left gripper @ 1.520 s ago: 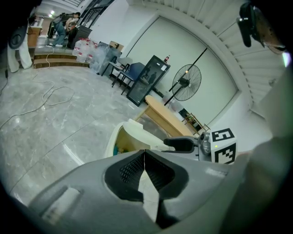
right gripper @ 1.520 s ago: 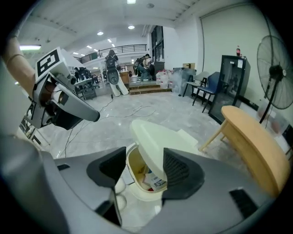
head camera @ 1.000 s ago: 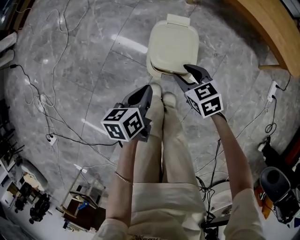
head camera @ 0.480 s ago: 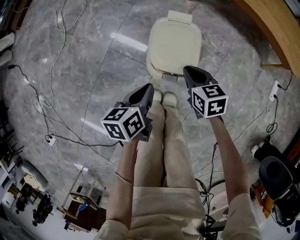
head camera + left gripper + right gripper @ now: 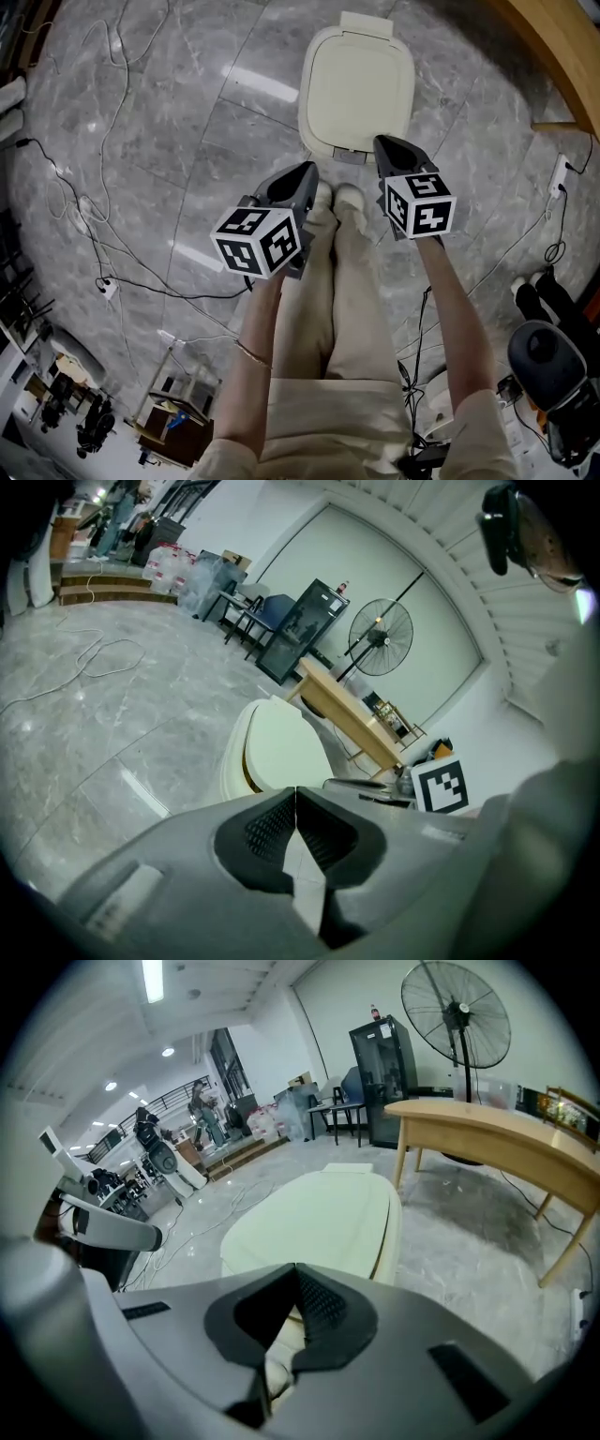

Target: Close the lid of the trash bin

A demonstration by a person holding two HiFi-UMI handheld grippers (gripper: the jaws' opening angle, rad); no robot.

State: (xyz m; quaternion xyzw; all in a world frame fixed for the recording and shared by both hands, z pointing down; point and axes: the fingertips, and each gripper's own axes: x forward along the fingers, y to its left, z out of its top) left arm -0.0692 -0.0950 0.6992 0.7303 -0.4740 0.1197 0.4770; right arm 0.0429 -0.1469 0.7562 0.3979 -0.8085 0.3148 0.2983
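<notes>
Now the lid (image 5: 357,89) lies flat on the trash bin (image 5: 232,766) (job looks done); left gripper (image 5: 305,174) pinched together, right gripper (image 5: 386,146) just closed, both empty.

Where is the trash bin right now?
In the head view the trash bin stands on the grey floor at the top middle, just ahead of the person's shoes, with the wooden table off to its right.

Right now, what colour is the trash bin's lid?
Cream, plain; the lid shows best in the head view.
</notes>
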